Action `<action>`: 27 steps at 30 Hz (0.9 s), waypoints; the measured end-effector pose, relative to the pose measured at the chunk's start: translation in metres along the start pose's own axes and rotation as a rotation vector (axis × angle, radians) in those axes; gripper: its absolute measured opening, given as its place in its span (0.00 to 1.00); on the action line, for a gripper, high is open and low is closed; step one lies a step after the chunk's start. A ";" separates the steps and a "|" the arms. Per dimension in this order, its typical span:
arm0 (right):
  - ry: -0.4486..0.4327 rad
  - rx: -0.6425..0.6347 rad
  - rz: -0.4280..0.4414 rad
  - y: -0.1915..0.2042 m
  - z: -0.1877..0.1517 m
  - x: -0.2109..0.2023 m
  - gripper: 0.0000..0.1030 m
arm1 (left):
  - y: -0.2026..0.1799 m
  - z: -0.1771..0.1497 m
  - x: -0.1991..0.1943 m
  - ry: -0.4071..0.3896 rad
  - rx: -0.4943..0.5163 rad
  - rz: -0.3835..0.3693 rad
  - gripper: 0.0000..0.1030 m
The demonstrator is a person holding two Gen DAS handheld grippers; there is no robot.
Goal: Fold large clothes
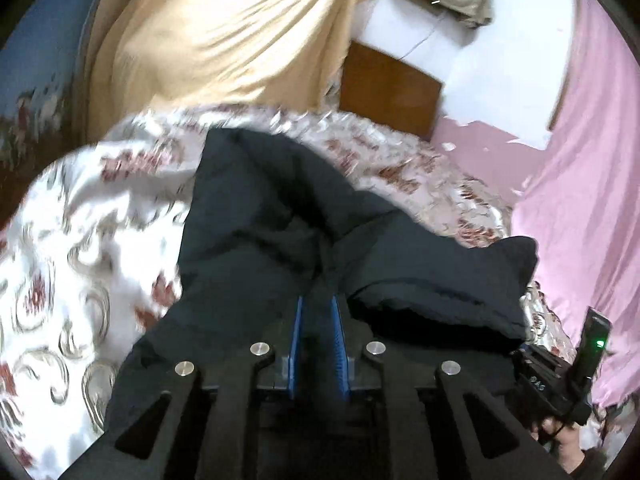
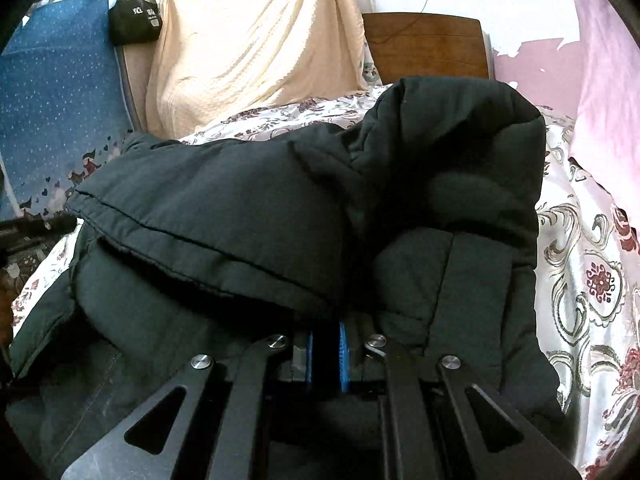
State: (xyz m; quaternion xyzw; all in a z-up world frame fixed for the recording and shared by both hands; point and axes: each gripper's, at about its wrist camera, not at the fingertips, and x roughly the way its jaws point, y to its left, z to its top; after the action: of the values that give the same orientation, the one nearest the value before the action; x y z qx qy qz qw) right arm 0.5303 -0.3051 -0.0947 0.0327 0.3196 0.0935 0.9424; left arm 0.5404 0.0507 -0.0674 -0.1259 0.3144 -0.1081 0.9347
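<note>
On my left, the left gripper (image 1: 318,304) has its blue pads (image 1: 297,344) a narrow gap apart with a fold of the dark padded jacket (image 1: 280,216) running in between; whether the pads still bite the cloth I cannot tell, and if they are slack that side of the fold could slump and undo the crease. The jacket lies bunched on the floral bedspread (image 1: 80,260), with bare bedspread well out to its left, so there is room to lay cloth that way. Beyond it the cream blanket (image 1: 224,28) hangs close behind the bed, and a long sweep forward could drag against it.

Moving right, the right gripper (image 2: 326,332) is clamped on the jacket's thick layers, its pads nearly together and mostly buried. The risk here is a grip on only the top layer, so the padded bulk underneath may slide out when lifted. The hem edge (image 2: 192,236) lies across the left half of that view. Farther right, open bedspread runs to the pink curtain (image 2: 600,80), which hangs near the bed's edge; a sleeve swung there could slip off.
</note>
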 end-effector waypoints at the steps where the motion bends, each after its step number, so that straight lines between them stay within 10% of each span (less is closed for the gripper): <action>1: 0.000 0.002 0.003 -0.001 0.000 0.001 0.08 | -0.004 0.006 -0.002 -0.011 0.001 -0.024 0.14; 14: -0.010 0.006 0.009 -0.002 -0.006 0.003 0.08 | -0.022 0.015 -0.015 -0.259 -0.024 -0.071 0.19; 20: -0.012 0.005 0.006 -0.002 -0.006 0.002 0.09 | -0.058 0.016 0.035 -0.040 0.165 -0.060 0.23; 27: -0.056 0.050 0.034 -0.012 -0.004 -0.011 0.10 | -0.045 0.006 0.083 0.057 0.144 -0.028 0.23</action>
State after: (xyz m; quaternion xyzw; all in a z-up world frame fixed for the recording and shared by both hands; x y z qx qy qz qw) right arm 0.5212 -0.3193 -0.0931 0.0642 0.2948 0.1004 0.9481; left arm 0.6031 -0.0143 -0.0952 -0.0596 0.3305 -0.1468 0.9304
